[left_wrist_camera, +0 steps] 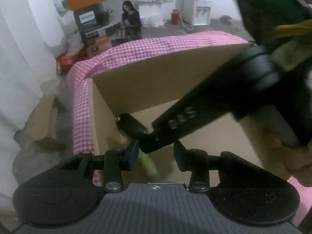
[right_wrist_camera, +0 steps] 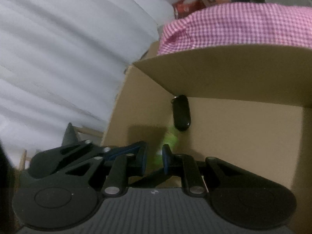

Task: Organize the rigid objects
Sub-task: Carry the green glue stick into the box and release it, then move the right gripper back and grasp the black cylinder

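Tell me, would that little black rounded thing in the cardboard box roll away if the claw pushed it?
Probably it would slide or wobble. The black rounded thing looks smooth and glossy, so it may slip. It seems hard, not floppy. It lies on the flat floor of the cardboard box, close to the walls, which would likely stop it.

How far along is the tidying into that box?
Done: one black item lies in the box. In hand: a blurred green item is over the box, between the open left gripper's fingers; the right gripper is shut, apparently empty. Remaining: nothing else to pack shows here.
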Tool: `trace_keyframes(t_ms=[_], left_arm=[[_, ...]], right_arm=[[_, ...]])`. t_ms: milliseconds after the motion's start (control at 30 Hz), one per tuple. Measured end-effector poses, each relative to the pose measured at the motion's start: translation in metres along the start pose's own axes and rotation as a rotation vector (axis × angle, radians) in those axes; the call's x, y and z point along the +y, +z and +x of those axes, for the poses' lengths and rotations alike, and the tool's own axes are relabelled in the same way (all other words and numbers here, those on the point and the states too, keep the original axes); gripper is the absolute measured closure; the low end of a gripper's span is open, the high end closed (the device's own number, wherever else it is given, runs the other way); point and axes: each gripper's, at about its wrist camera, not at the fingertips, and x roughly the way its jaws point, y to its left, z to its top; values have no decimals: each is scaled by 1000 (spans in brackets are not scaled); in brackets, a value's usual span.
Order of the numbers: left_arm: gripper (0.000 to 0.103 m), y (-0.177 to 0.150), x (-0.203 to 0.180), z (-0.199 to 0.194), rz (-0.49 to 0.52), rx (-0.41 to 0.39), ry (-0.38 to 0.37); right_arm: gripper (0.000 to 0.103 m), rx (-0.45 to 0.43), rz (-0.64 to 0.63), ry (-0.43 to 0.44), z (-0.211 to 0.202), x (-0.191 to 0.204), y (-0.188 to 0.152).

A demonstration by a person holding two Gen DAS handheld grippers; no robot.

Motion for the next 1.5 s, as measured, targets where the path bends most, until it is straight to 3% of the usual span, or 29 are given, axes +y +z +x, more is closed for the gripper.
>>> trace_keyframes(t_ms=[200,467,733,800,833,867,900,1033,1200,1333,1500], left_arm=[[57,0,2,-19,4,-46,-14],[51,-10,-6,-70,-7,-165,-55],[37,-50,-29,-126,2,-276,-133],[35,-64,-39,-131,2,-277,-161],[35,-71,-43,-130,1,-274,-173],[35,-78,-49,-130,0,-265,-184],[35,-85,-55,-129,2,-256,-196],[35,-111,-82,-113,9,-189,-265],[40,-135,-115,-86,40,-87,-330],[49,-144,-134,-71,51,-31,-348],[53,-147,-146,-56,63,17,-327]], right_arm=[[84,45,49,-11,20,-5,4],[83,-65,8,23,-34,5,-15],[81,-214,-43,69,-137,11,-96],[69,-242,-35,75,-156,6,-122],[61,-251,-32,79,-163,4,-136],[44,-260,-28,78,-169,2,-146],[41,-277,-27,72,-174,-1,-160],[41,-293,-3,26,-180,-15,-207],[44,-257,31,-9,-157,-33,-244],[50,-207,39,-43,-134,-46,-253],[58,-128,29,-63,-108,-55,-246]])
